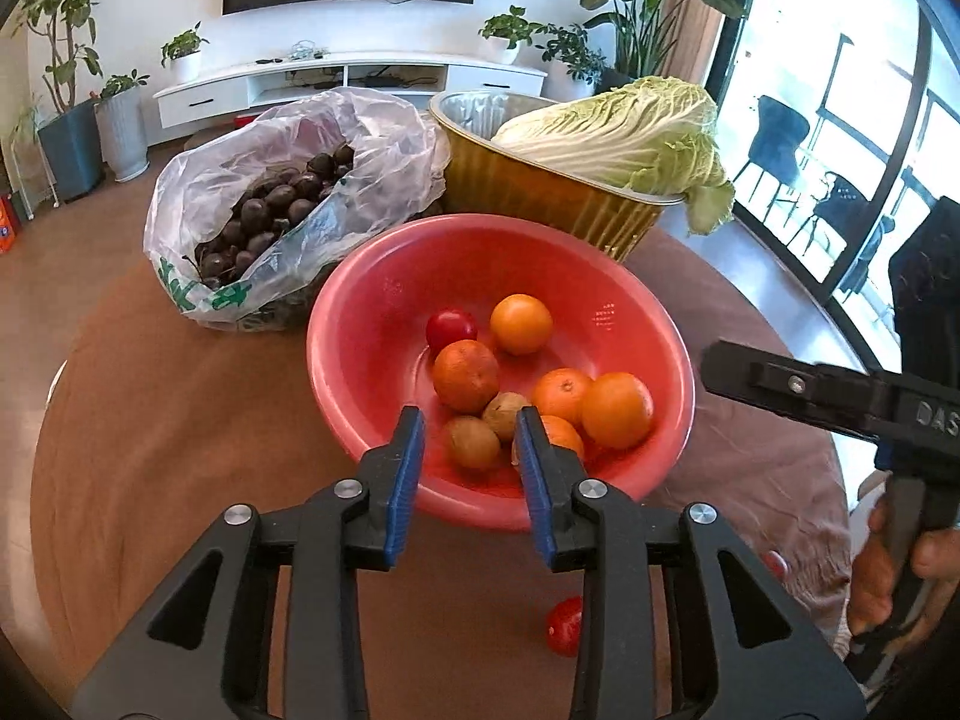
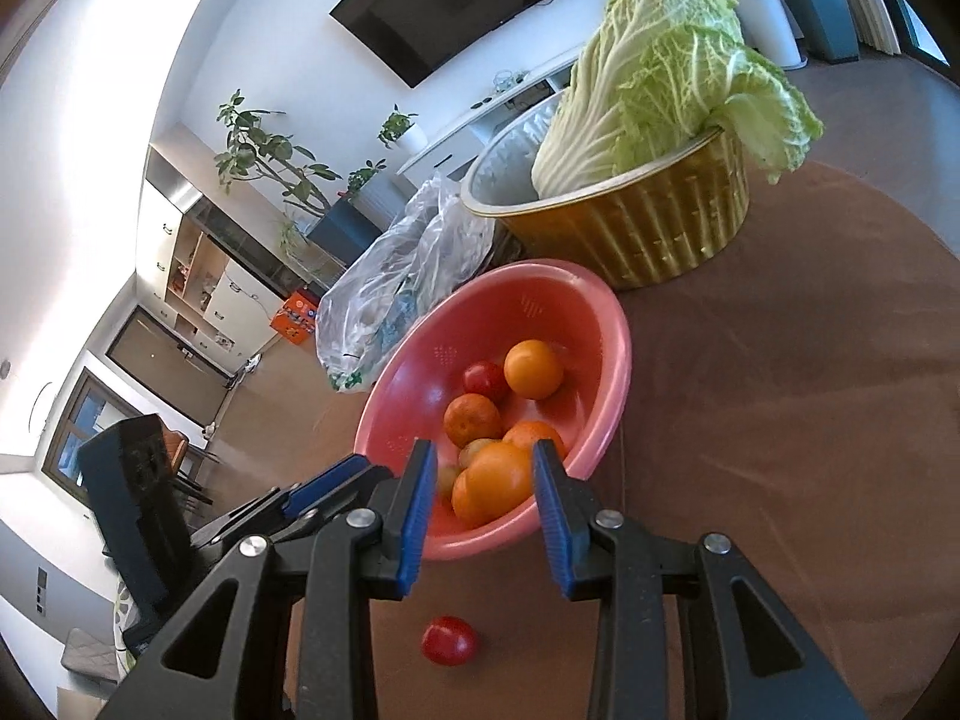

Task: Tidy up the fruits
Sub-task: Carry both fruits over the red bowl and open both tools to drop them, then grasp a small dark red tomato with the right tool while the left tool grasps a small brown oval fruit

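Red tomato lies below the right gripper's parted fingers.

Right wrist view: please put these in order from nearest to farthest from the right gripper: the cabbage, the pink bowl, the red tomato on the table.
1. Red tomato: on the tablecloth, just below the open right gripper.
2. Pink bowl: ahead of the fingers, holding oranges.
3. Cabbage: farthest, in the gold foil container behind the bowl.
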A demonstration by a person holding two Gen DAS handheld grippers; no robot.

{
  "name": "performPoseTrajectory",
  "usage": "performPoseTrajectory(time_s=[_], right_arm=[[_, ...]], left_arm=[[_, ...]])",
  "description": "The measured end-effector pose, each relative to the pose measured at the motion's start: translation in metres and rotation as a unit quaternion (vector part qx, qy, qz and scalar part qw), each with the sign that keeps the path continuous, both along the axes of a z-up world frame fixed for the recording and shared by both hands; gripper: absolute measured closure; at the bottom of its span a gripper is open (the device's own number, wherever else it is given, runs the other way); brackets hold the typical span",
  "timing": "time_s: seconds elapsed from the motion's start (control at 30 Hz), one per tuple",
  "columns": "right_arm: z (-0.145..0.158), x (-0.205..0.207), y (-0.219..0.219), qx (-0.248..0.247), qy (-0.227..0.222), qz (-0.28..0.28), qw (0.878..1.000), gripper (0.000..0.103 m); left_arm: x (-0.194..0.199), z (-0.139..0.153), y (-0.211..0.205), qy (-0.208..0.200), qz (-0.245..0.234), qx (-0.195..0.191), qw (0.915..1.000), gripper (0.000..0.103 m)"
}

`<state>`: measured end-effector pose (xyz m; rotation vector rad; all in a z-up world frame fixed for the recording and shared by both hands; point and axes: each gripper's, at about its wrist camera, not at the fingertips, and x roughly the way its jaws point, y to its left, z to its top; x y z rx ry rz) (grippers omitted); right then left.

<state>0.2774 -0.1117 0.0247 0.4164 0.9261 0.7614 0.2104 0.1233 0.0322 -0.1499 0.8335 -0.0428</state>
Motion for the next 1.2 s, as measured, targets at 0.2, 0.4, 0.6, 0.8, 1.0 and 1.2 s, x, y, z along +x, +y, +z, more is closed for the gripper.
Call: performPoseTrajectory(time_s=[0.2,0.4,0.6,0.8,1.0,1.2], right_arm=[[0.003,-0.028,-0.014,-0.016,-0.019,0.010,1.000,0.066],[-0.005,-0.067,-0.029,-0.085,-0.049,0.024,0.995,0.066],[-0.028,-0.097,-0.044,-0.180,-0.063,0.035,0.981,0.066],[-0.041,-0.103,-0.047,-0.242,-0.067,0.030,0.967,0.066],[-0.045,-0.105,-0.043,-0.279,-0.076,0.032,0.957,0.066],[-0.049,-0.110,-0.039,-0.310,-0.089,0.037,0.946,0.073]], left_arm=[[-0.013,0.007,0.002,-0.016,0.006,-0.007,0.9998,0.055],[-0.043,0.009,-0.008,-0.023,-0.007,-0.002,0.9997,0.055],[-0.075,-0.001,-0.023,-0.016,-0.023,-0.004,0.9996,0.055],[-0.098,-0.011,-0.038,-0.004,-0.041,-0.004,0.9991,0.055],[-0.112,-0.014,-0.055,-0.001,-0.062,0.005,0.9980,0.055],[-0.118,-0.018,-0.069,0.004,-0.085,0.015,0.9963,0.055]])
